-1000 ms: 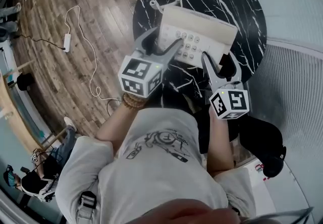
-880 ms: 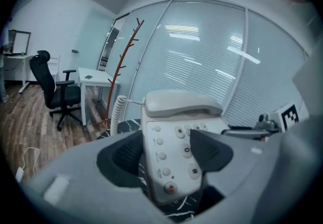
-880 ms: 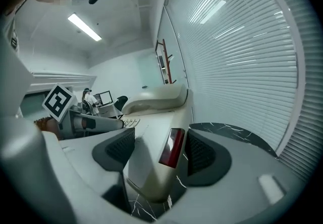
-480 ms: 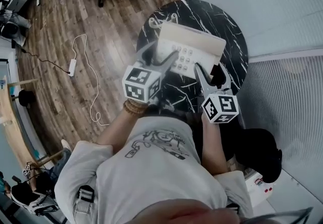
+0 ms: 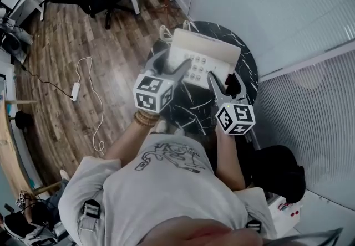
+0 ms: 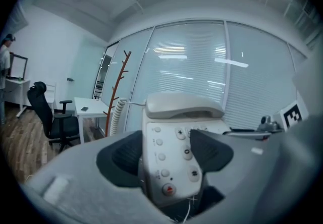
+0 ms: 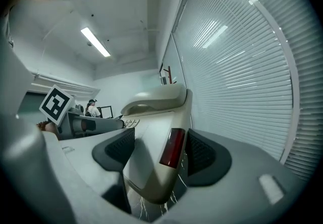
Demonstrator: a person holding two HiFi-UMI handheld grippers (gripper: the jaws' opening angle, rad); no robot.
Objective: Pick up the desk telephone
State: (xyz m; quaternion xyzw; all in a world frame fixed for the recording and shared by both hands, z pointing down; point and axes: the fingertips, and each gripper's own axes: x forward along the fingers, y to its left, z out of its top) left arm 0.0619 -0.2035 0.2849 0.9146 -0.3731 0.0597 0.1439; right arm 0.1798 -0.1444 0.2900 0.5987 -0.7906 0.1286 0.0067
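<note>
Clamping the desk telephone from either side: left hand-held gripper, right hand-held gripper.

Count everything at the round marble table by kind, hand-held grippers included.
desk telephone: 1
hand-held grippers: 2, the left hand-held gripper and the right hand-held gripper
round marble table: 1
Total: 4

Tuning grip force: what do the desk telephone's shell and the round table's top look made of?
Desk telephone: likely moulded plastic, off-white, semi-gloss; smooth rounded edges and soft highlights in the right gripper view. Round table: black with white veins, glossy; marble or a marble-look laminate, can't tell which.
</note>
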